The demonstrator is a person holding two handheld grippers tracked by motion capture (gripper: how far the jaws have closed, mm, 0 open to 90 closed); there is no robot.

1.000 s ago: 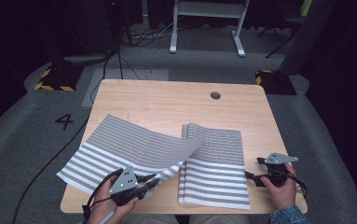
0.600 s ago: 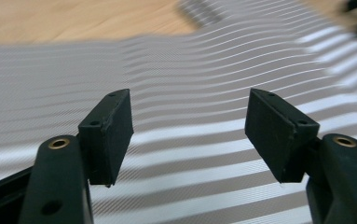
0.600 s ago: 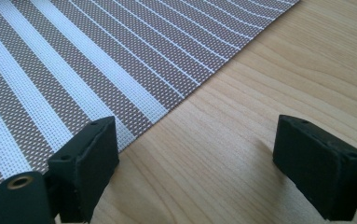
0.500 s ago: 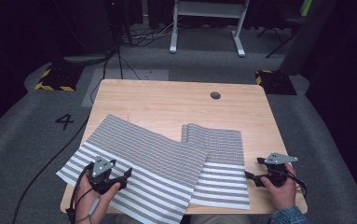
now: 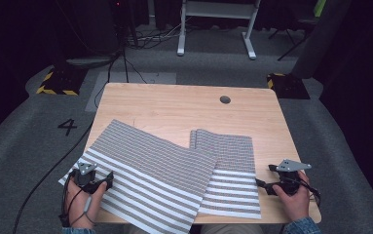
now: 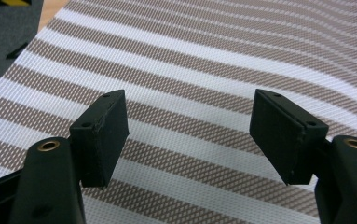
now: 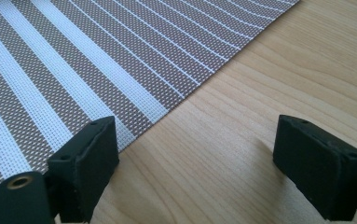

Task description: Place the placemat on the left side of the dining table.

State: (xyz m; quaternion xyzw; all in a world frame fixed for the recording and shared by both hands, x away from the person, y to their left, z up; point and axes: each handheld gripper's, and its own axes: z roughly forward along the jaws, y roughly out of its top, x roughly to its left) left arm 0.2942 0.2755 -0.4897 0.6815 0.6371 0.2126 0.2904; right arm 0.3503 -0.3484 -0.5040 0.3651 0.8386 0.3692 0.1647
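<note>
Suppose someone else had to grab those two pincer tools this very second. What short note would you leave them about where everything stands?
Left gripper: open, holding nothing, over the near left part of the larger striped mat.
Right gripper: open, holding nothing, over bare table just off the right edge of the smaller striped mat.
Mats: the larger one lies flat and skewed, its right edge overlapping the smaller one, its left and near corners hanging off the table. The smaller one lies square at the near right.
Done: both mats lie spread out flat.
Left: probably straightening or stacking them; grip an edge first.
</note>
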